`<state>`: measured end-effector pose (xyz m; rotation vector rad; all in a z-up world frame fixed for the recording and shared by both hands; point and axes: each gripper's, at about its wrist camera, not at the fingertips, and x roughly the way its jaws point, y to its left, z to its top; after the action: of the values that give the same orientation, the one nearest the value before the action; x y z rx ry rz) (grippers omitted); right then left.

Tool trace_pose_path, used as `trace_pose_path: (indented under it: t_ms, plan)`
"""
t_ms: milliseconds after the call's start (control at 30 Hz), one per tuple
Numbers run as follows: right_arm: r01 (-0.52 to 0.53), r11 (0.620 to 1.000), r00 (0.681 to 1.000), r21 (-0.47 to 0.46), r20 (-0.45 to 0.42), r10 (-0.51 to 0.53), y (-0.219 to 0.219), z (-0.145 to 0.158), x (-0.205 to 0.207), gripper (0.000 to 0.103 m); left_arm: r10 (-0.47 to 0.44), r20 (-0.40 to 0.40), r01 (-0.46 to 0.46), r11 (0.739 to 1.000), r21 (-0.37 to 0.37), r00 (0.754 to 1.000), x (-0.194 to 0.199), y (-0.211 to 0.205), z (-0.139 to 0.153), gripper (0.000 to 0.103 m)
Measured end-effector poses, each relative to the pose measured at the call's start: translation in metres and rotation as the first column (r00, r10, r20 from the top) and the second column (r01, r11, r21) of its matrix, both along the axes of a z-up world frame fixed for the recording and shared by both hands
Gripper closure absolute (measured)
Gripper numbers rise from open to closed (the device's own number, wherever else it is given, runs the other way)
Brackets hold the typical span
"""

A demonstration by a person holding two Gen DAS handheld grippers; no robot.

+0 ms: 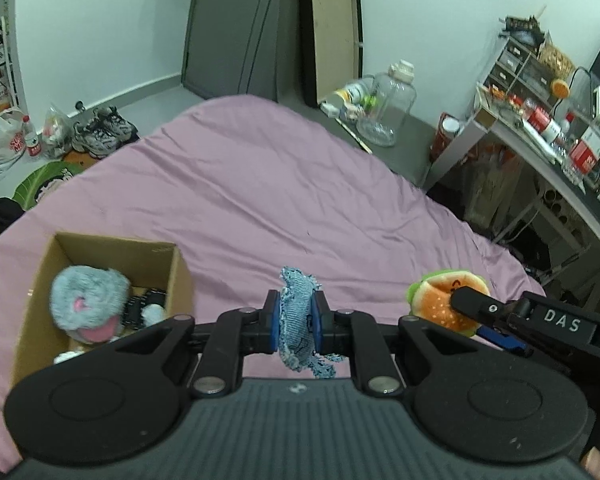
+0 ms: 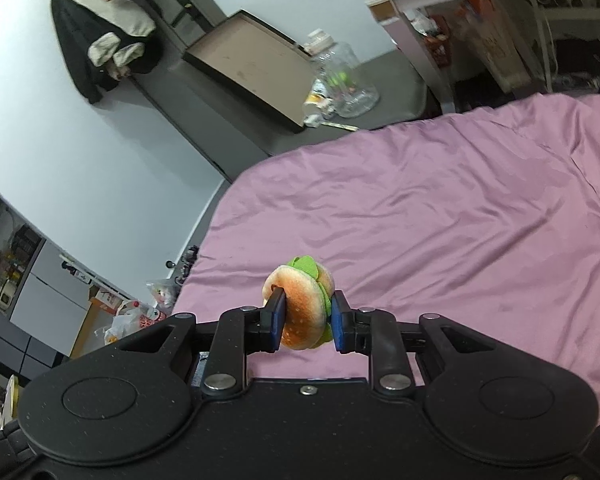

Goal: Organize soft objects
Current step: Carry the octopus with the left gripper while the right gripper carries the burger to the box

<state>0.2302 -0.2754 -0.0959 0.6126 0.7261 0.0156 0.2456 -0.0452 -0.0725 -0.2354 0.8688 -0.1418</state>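
While the left gripper [image 1: 296,322] pinches a frayed denim scrap [image 1: 298,320] above the pink bedsheet [image 1: 260,184], the right gripper [image 2: 305,318] clamps a plush burger [image 2: 302,308]. At near left, a cardboard box [image 1: 36,280] on the sheet holds a grey fluffy toy [image 1: 88,300].

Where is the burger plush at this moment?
The burger plush is clamped in the right hand-held gripper above the pink bedsheet; in the left wrist view it sits right of the denim piece.

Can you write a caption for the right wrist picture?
Right gripper squeezes a burger plush above the pink bed.
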Motion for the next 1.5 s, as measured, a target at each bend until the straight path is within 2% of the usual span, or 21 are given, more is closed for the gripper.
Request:
trace_pose_path:
  t_ms: [500, 767, 1100, 1500]
  plan:
    - [-0.036, 0.996, 0.997, -0.087, 0.065, 0.042, 0.064, 0.03, -0.024, 0.077, 0.087, 0.041, -0.083, 0.994, -0.071, 0.995, -0.031, 0.091, 0.006, 0.088]
    - [-0.121, 0.986, 0.988, -0.118, 0.084, 0.131, 0.111, 0.034, -0.021, 0.078, 0.146, 0.026, -0.143, 0.985, -0.093, 0.989, -0.039, 0.14, -0.004, 0.088]
    - [-0.185, 0.973, 0.979, -0.136, 0.064, 0.195, 0.156, 0.028, -0.018, 0.078, 0.177, 0.004, -0.175, 0.978, -0.112, 0.984, -0.043, 0.182, -0.017, 0.088]
    - [-0.311, 0.936, 0.95, -0.167, -0.029, 0.311, 0.197, 0.012, -0.014, 0.076, 0.188, -0.027, -0.19, 0.973, -0.13, 0.982, -0.038, 0.205, -0.034, 0.088]
